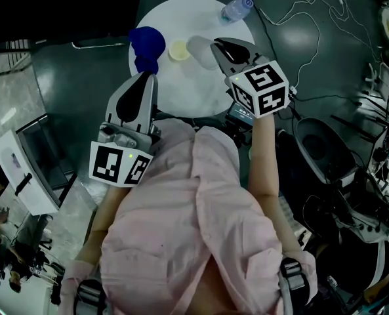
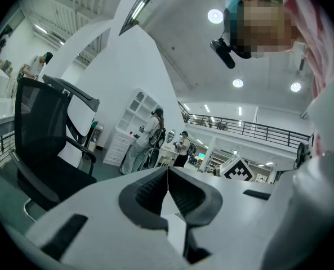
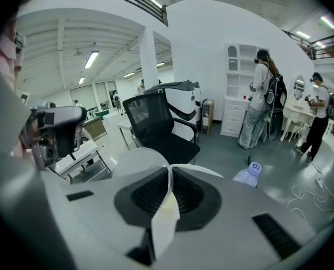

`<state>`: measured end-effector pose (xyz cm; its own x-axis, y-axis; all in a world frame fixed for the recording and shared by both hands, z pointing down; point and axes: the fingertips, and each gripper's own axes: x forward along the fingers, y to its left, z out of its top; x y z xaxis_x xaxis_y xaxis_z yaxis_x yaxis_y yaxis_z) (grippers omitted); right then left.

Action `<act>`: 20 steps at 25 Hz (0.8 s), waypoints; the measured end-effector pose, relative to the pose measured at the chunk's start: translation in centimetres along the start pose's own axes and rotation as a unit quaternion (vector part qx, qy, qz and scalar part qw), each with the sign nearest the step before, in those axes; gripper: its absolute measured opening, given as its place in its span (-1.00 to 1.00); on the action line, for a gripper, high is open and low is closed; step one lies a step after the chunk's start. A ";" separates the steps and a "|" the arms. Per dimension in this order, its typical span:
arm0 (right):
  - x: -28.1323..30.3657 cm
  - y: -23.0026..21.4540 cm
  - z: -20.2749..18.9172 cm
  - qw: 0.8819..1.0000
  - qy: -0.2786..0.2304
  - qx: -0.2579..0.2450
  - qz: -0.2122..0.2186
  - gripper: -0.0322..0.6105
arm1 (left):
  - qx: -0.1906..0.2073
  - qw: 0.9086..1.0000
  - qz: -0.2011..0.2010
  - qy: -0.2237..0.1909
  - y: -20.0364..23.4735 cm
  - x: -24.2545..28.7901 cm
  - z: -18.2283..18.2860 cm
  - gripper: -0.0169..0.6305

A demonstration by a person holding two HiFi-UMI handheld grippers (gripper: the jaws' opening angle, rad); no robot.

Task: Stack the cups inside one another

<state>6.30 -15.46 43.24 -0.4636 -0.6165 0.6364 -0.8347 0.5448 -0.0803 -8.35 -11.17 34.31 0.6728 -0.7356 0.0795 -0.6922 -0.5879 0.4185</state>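
Note:
On the round white table (image 1: 201,90) stand a blue cup (image 1: 147,43) and a small pale yellow cup (image 1: 178,50). To the right of them is a white cup (image 1: 201,48), and my right gripper (image 1: 215,46) is shut on its wall. In the right gripper view the thin wall runs between the pads, and the white cup (image 3: 134,161) bulges out to the left of my right gripper (image 3: 169,187). My left gripper (image 1: 148,76) hangs just short of the blue cup, its jaws together and nothing between them. In its own view my left gripper (image 2: 168,185) faces the room, with no cup in sight.
A clear water bottle (image 1: 236,8) lies at the table's far right edge and shows as the bottle (image 3: 249,174) in the right gripper view. Cables (image 1: 312,18) trail over the floor to the right. A black office chair (image 2: 43,145) and several people stand beyond.

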 end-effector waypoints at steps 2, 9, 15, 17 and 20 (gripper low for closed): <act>0.6 0.4 -0.1 1.000 0.006 -0.004 0.009 -0.78 | -0.001 1.000 0.001 0.000 0.0 0.0 0.0 -0.89; 2.1 1.1 -0.5 0.999 0.025 -0.015 0.032 -0.78 | -0.003 1.000 0.014 0.001 0.4 -0.6 0.0 -0.89; 3.6 1.0 -0.8 0.998 0.042 -0.025 0.050 -0.78 | -0.006 0.999 0.032 -0.003 1.1 -1.4 0.1 -0.89; 4.2 1.1 -1.0 0.997 0.049 -0.029 0.056 -0.78 | -0.006 0.999 0.036 -0.006 1.2 -1.6 0.1 -0.89; 4.7 1.1 -1.4 0.996 0.060 -0.034 0.062 -0.78 | -0.008 0.999 0.039 -0.009 1.3 -1.8 0.2 -0.89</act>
<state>3.64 -16.98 47.25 -0.5198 -0.4721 0.7120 -0.7492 0.6524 -0.1144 -10.54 -10.69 34.53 0.6115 -0.7853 0.0972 -0.7388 -0.5227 0.4254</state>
